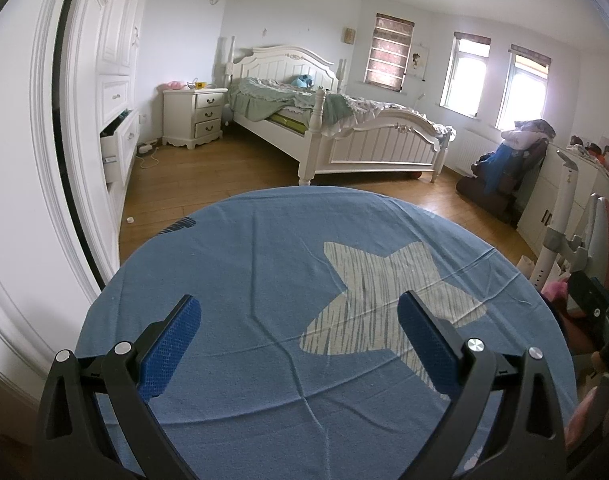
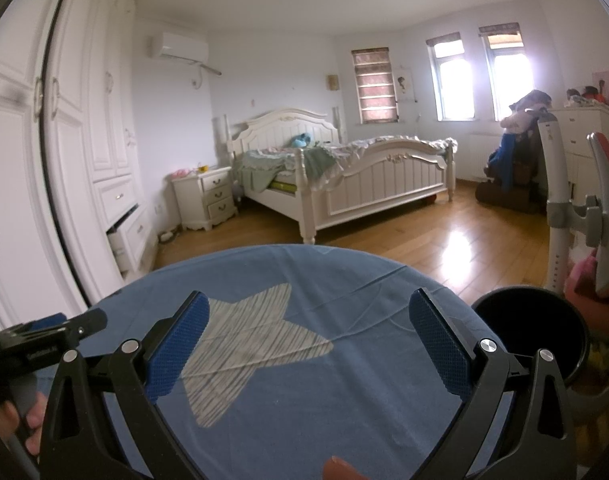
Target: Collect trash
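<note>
A table under a blue cloth (image 1: 264, 272) with a pale striped star fills the lower half of both views; the cloth also shows in the right wrist view (image 2: 344, 380). My left gripper (image 1: 300, 320) is open and empty above the cloth. My right gripper (image 2: 308, 316) is open and empty above it too. A black round bin (image 2: 532, 332) stands at the table's right edge, just right of my right gripper. I see no trash on the cloth. An orange-brown thing (image 2: 338, 468) shows at the bottom edge of the right wrist view; I cannot tell what it is.
A white bed (image 1: 344, 128) and nightstand (image 1: 194, 116) stand across the wooden floor. A white wardrobe (image 1: 116, 92) with an open drawer lines the left wall. A small white scrap (image 1: 130, 220) lies on the floor by it. A grey and pink chair (image 2: 584, 216) stands at right.
</note>
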### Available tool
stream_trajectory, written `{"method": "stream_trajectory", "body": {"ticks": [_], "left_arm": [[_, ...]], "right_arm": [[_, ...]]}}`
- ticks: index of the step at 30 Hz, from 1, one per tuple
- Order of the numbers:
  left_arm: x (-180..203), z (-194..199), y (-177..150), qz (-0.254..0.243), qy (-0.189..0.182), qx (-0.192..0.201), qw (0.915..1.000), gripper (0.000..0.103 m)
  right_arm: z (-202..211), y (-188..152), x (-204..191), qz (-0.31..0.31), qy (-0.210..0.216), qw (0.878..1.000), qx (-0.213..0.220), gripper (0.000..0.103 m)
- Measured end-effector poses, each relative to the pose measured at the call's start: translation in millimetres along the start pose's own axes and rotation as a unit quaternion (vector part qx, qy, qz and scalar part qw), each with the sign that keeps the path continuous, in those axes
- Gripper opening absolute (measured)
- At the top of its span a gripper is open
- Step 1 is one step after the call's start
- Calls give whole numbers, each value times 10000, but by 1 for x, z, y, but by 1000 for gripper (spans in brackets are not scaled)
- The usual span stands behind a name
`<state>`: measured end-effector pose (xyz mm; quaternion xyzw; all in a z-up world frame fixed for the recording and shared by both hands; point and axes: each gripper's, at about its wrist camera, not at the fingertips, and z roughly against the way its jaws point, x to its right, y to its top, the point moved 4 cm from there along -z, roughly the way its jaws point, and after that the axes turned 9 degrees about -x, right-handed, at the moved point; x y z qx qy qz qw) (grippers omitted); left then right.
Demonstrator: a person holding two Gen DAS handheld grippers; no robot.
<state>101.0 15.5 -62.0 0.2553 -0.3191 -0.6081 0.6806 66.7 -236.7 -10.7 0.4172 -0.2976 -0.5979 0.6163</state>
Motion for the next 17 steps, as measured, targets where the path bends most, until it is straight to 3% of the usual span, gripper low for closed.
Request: {"method": "stream_trajectory", "body": {"ticks": [17], "left_arm": [[14, 0, -4, 48, -53, 53, 10000, 98]], "right_arm": [[-2, 2, 4, 17, 3, 10000, 18, 98]]}}
